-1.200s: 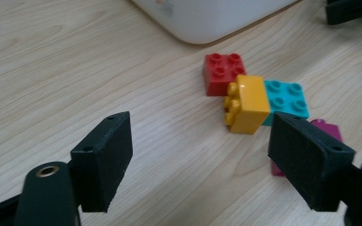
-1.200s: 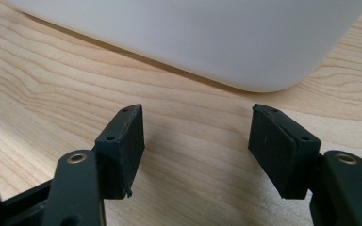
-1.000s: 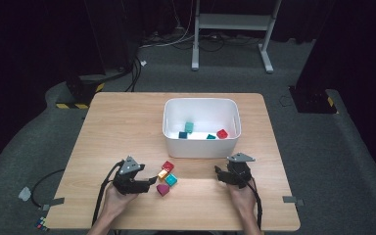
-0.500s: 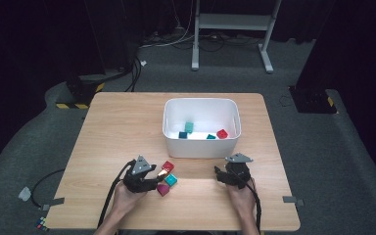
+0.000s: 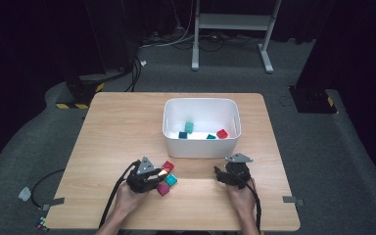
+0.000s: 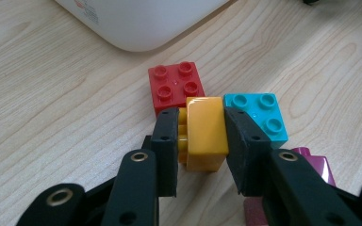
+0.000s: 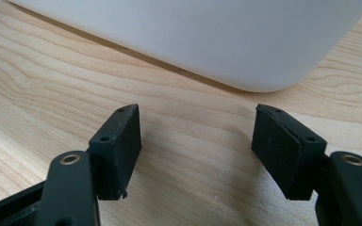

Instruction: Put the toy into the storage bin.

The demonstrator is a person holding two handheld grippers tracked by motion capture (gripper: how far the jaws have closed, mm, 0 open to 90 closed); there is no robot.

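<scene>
On the table's near side lie a red brick (image 6: 176, 87), a cyan brick (image 6: 259, 115) and a magenta brick (image 6: 318, 165), with a yellow brick (image 6: 207, 132) among them. My left gripper (image 6: 201, 120) has just been closing, and its pads now press on both sides of the yellow brick. From above, the left gripper (image 5: 152, 178) sits just left of the cluster, red brick (image 5: 168, 166) behind and cyan brick (image 5: 171, 180) to the right. My right gripper (image 5: 220, 175) rests on the table to the right; its jaws stand open with nothing between them (image 7: 198, 141).
A white bin (image 5: 200, 101) stands beyond both grippers, mid-table, holding several bricks, among them a teal one (image 5: 189, 127) and a red one (image 5: 222, 133). Its rounded wall (image 7: 193, 37) is close ahead of the right gripper. Bare wood lies left of the bin.
My left gripper slid right into the brick cluster and its jaws closed on the yellow brick. The right gripper has kept still.
</scene>
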